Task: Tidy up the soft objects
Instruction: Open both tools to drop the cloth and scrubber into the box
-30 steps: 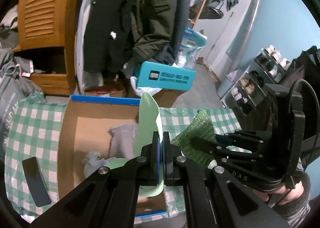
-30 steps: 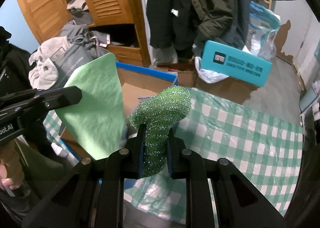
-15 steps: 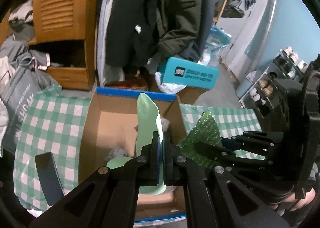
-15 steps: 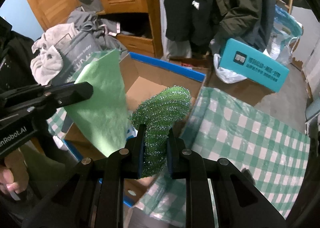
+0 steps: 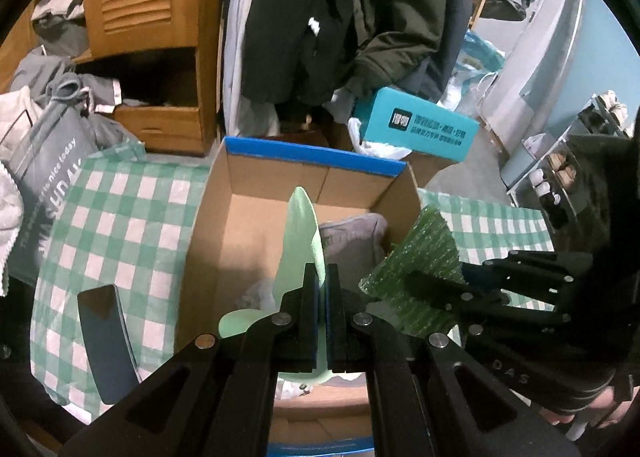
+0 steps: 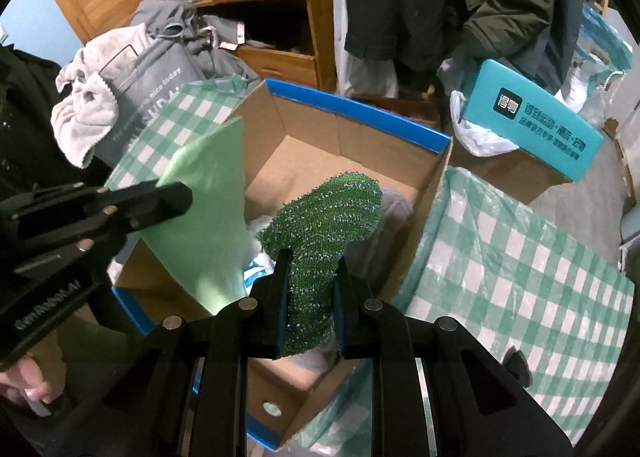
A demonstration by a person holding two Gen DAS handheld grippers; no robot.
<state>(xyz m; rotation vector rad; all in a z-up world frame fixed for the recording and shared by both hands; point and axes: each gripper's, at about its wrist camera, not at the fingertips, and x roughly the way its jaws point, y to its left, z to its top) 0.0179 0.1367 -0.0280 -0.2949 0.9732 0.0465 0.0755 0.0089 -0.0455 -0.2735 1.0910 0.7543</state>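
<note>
Overhead, left tongs [image 5: 322, 285] clenching pale green cloth [image 5: 300, 241]; right tongs [image 6: 310, 285] clenching sparkly green scrubber [image 6: 328, 213].

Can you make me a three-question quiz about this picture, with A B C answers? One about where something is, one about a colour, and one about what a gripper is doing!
1. Where is the grey cloth?
A. inside the cardboard box
B. on the checked tablecloth
C. on the teal box

2. What colour is the cardboard box's top rim?
A. red
B. blue
C. yellow

3. What is the right gripper doing?
A. hanging open and empty
B. shut on the green scrubby pad
C. shut on the grey cloth

Answers:
1 A, the cloth lies against the box's right inner wall.
2 B, a blue strip runs along the far edge.
3 B, the pad is pinched between its fingers, while the left gripper is shut on the light green cloth.
</note>
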